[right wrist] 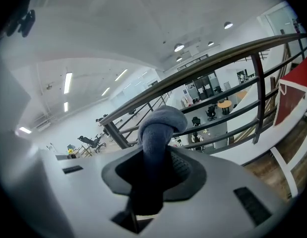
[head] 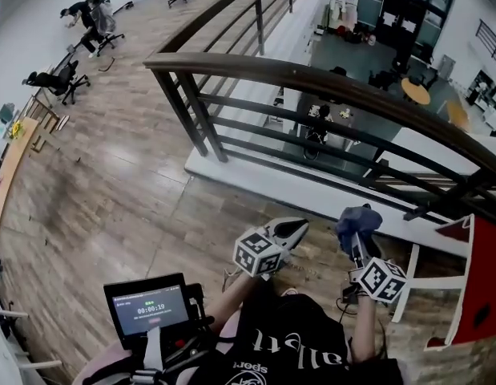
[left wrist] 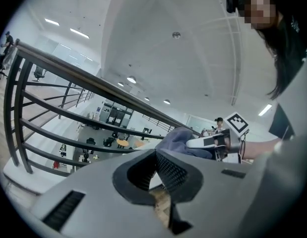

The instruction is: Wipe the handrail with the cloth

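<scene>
A dark brown handrail [head: 328, 83] tops a railing of dark bars and curves from upper left to right in the head view. Both grippers are low, short of the rail and not touching it. My right gripper [head: 356, 235] is shut on a bunched blue cloth [head: 358, 217], which sticks out past its jaws. In the right gripper view the cloth [right wrist: 160, 125] fills the jaws and the handrail [right wrist: 203, 71] crosses behind it. My left gripper [head: 289, 231] sits beside it, shut with nothing between its jaws [left wrist: 155, 155]. The left gripper view also shows the cloth [left wrist: 177, 139] and the handrail [left wrist: 93, 86].
A white ledge [head: 256, 179] runs along the railing's foot, with an open drop to a lower floor beyond. A red and white stand [head: 476, 287] is at the right. A screen with a timer [head: 147, 307] sits near my left. Office chairs [head: 63, 79] stand far left.
</scene>
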`<state>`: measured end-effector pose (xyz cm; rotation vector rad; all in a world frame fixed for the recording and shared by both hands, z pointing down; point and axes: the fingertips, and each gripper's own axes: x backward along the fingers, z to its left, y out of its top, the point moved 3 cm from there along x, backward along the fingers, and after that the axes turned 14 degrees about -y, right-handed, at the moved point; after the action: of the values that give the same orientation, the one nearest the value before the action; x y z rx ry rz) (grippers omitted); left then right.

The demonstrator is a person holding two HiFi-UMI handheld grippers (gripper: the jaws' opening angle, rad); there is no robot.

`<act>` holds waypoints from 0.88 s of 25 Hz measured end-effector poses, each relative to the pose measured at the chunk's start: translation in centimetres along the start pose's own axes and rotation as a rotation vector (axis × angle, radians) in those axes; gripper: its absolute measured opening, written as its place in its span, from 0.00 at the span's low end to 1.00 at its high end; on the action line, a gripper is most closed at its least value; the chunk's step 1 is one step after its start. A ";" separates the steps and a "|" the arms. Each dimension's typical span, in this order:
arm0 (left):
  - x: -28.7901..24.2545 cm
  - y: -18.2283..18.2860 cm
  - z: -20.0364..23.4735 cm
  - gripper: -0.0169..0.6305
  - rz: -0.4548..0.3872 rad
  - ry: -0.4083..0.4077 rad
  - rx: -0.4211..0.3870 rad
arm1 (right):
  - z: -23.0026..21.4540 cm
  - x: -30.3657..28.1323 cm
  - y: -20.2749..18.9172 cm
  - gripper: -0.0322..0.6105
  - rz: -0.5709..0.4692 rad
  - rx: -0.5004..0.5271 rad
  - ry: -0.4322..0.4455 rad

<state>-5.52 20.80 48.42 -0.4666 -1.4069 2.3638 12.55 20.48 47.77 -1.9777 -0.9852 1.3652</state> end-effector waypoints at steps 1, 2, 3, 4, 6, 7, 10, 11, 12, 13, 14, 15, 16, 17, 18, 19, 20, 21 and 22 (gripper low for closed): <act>0.0 -0.4 -0.5 0.03 -0.007 0.006 0.005 | -0.3 0.3 -0.4 0.21 0.005 0.005 0.004; 0.1 -0.6 -1.1 0.03 -0.014 0.011 0.010 | -0.6 0.6 -0.8 0.21 0.009 0.010 0.008; 0.2 -0.7 -1.8 0.03 -0.023 0.016 0.013 | -0.9 1.1 -1.1 0.21 0.011 0.017 0.011; 0.3 -0.6 -2.7 0.03 -0.033 0.021 0.013 | -1.2 1.7 -1.3 0.21 0.010 0.025 0.015; 0.4 -0.3 -4.5 0.03 -0.060 0.030 0.007 | -1.7 3.1 -1.5 0.21 0.007 0.035 0.025; 0.6 -0.1 -5.2 0.03 -0.075 0.034 0.005 | -1.8 3.7 -1.7 0.21 0.007 0.038 0.032; 1.4 0.1 -6.3 0.03 -0.109 0.045 0.004 | -1.6 4.5 -2.6 0.21 0.013 0.046 0.049; 1.7 -0.1 -6.5 0.03 -0.112 0.049 0.003 | -1.4 4.6 -3.0 0.21 0.017 0.049 0.052; 2.0 -0.3 -6.6 0.03 -0.113 0.054 0.003 | -1.4 4.8 -3.4 0.21 0.021 0.052 0.054; 2.1 -0.6 -6.8 0.03 -0.111 0.059 0.003 | -1.4 4.9 -3.7 0.21 0.026 0.056 0.056; 2.1 -0.8 -7.0 0.03 -0.108 0.064 0.004 | -1.5 5.1 -3.8 0.21 0.030 0.058 0.058; 2.0 -0.9 -7.1 0.03 -0.106 0.068 0.005 | -1.7 5.2 -3.8 0.21 0.033 0.061 0.059; 1.9 -0.9 -7.3 0.03 -0.107 0.071 0.006 | -1.9 5.3 -3.6 0.21 0.034 0.063 0.060; 1.7 -0.8 -7.5 0.03 -0.110 0.071 0.009 | -2.1 5.4 -3.4 0.21 0.035 0.066 0.061; 1.5 -0.8 -7.7 0.03 -0.112 0.071 0.009 | -2.3 5.5 -3.3 0.21 0.035 0.068 0.061; 1.6 -0.8 -7.9 0.03 -0.110 0.073 0.007 | -2.4 5.7 -3.3 0.21 0.035 0.069 0.060; 1.7 -1.0 -8.0 0.03 -0.109 0.074 0.006 | -2.5 5.8 -3.4 0.21 0.035 0.069 0.058; 1.8 -1.1 -8.0 0.03 -0.116 0.071 0.007 | -2.5 5.8 -3.6 0.21 0.034 0.068 0.056; 2.0 -1.2 -7.9 0.03 -0.126 0.064 0.012 | -2.5 5.7 -3.9 0.21 0.032 0.067 0.054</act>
<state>-3.58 28.37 45.68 -0.4330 -1.3525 2.2360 15.09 27.27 48.48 -1.9780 -0.8758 1.3378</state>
